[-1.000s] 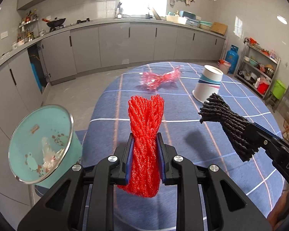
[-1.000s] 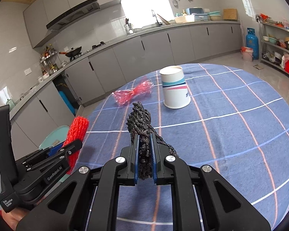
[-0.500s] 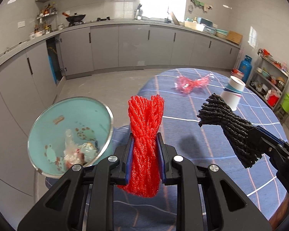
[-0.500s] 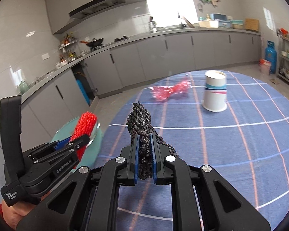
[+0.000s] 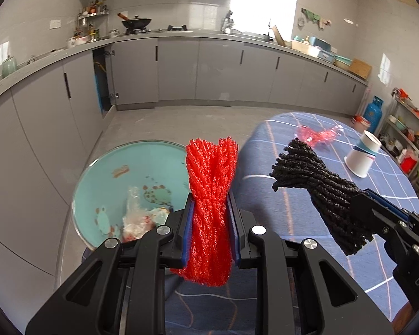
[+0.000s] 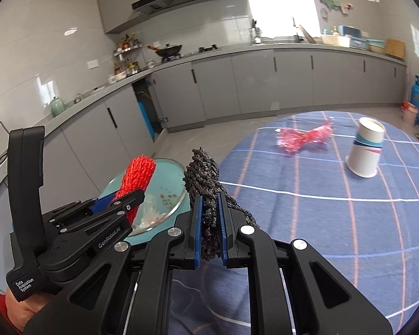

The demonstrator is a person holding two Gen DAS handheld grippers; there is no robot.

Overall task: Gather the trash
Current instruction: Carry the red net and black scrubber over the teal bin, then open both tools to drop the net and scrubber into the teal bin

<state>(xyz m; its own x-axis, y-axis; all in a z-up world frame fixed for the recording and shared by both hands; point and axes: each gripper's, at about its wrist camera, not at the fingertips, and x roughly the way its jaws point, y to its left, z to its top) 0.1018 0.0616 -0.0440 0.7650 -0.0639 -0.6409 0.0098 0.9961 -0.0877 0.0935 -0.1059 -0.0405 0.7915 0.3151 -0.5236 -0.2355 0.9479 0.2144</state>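
Both grippers have swung leftward since the earlier frames, so that the teal bin (image 5: 117,184), formerly at the left margin of the left wrist view, now lies nearly ahead of the left gripper (image 5: 210,215), and the table (image 6: 335,217) with its blue checked cloth has slid toward the right. Left gripper: jaws clenched on a bundle of red foam netting (image 5: 211,195), which stands upright between the blue pads and projects above and below them; in the right wrist view its top overlaps the bin's rim (whether it is directly over the opening cannot be told). Right gripper (image 6: 209,223): jaws clamped tight on a bundle of black foam netting (image 6: 204,176), held just right of the red one and above the table's near edge. The bin stands on the floor just beside the table's left edge; inside it lie crumpled clear plastic (image 5: 135,212) and small scraps. Left on the cloth, well apart from both grippers: a crumpled pink plastic wrapper (image 6: 304,136) and, to its right, an inverted white paper cup (image 6: 366,150) with blue and red bands. Background: grey kitchen cabinets (image 5: 218,75) beneath a counter.
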